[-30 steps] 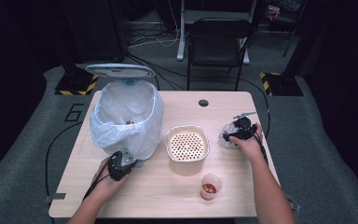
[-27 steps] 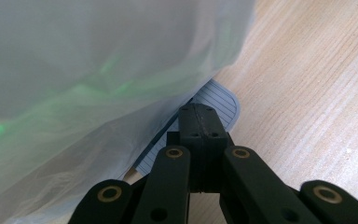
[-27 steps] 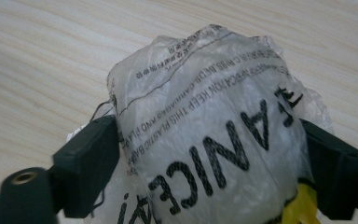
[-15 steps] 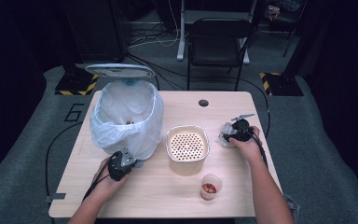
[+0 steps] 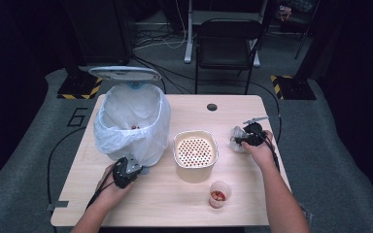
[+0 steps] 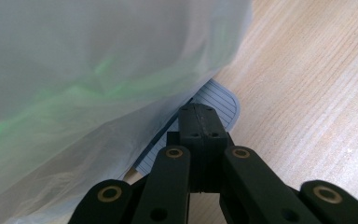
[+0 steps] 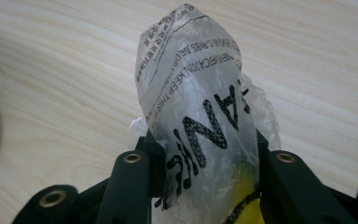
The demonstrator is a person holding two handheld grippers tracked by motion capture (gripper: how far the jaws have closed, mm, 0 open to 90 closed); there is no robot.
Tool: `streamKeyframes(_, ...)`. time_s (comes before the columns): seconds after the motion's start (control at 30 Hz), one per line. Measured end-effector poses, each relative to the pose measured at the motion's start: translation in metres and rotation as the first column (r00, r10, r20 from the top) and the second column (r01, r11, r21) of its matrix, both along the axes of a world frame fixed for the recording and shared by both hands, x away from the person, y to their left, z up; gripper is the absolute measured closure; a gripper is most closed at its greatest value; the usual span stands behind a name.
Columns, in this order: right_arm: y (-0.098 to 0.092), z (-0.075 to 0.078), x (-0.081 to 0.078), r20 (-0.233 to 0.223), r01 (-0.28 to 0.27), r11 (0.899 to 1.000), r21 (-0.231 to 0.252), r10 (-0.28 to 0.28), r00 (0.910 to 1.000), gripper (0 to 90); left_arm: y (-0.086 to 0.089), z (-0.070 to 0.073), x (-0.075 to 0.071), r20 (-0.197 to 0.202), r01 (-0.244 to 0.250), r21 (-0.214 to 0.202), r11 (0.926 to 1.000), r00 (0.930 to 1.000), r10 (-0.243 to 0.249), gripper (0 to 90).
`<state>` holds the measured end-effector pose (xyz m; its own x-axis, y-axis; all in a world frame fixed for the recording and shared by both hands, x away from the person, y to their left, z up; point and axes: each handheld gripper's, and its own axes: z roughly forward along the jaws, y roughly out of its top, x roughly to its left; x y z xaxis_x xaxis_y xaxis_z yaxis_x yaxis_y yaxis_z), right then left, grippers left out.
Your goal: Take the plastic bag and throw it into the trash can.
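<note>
Right gripper (image 7: 205,154) jaws just closed, apparently pinching printed bag (image 7: 200,107) (high view blurs print).

Ridged pedal (image 6: 216,100) mostly under liner (image 6: 98,84); bin contents (image 5: 135,127) indistinct

The bench (image 5: 184,204) was pale wood with a fine grain. The crumpled plastic bag (image 7: 200,121) was clear, printed in black lettering, with yellow low down. The bin liner (image 5: 131,124) was milky white, the strainer (image 5: 195,150) cream with dotted holes, the small cup (image 5: 218,194) pinkish
</note>
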<state>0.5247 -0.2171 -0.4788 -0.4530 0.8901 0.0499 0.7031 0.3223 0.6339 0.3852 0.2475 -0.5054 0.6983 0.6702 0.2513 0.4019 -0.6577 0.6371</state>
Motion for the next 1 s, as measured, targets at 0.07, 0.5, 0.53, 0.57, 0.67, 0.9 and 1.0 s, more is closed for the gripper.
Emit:
streamKeyframes(0.07,-0.002,0.005,-0.002,0.004,-0.006,1.0,0.011,0.006,1.0,64.5,0.0,0.0,0.0,0.001,0.0,-0.003,1.0,1.0,0.0,90.0)
streamKeyframes(0.5,-0.006,0.047,-0.016,0.053,-0.016,0.999,0.046,0.014,0.9985,65.0,0.0,0.0,0.0,-0.002,-0.003,-0.004,1.0,1.0,0.003,90.0)
streamKeyframes(0.53,-0.006,0.051,-0.018,0.054,-0.017,0.999,0.043,0.014,0.9984,65.0,0.0,0.0,0.0,-0.002,-0.004,-0.004,1.0,1.0,0.003,90.0)
streamKeyframes(0.57,-0.006,0.058,-0.02,0.06,-0.028,0.998,0.048,0.026,0.9978,65.1,0.0,0.0,0.0,-0.001,-0.004,-0.003,1.0,1.0,0.004,90.0)
streamKeyframes(0.67,-0.005,0.064,-0.023,0.061,-0.035,0.998,0.047,0.032,0.9976,65.2,0.0,0.0,0.0,-0.001,-0.003,-0.001,1.0,1.0,0.003,90.0)
streamKeyframes(0.9,0.0,0.094,-0.035,0.086,-0.085,0.994,0.062,0.08,0.9931,65.4,0.0,0.0,0.0,0.0,-0.004,-0.001,1.0,1.0,0.004,90.0)
streamKeyframes(1.0,0.005,0.105,-0.039,0.096,-0.103,0.993,0.065,0.096,0.9908,65.5,-0.001,0.0,0.0,0.0,-0.005,-0.002,1.0,1.0,0.005,90.0)
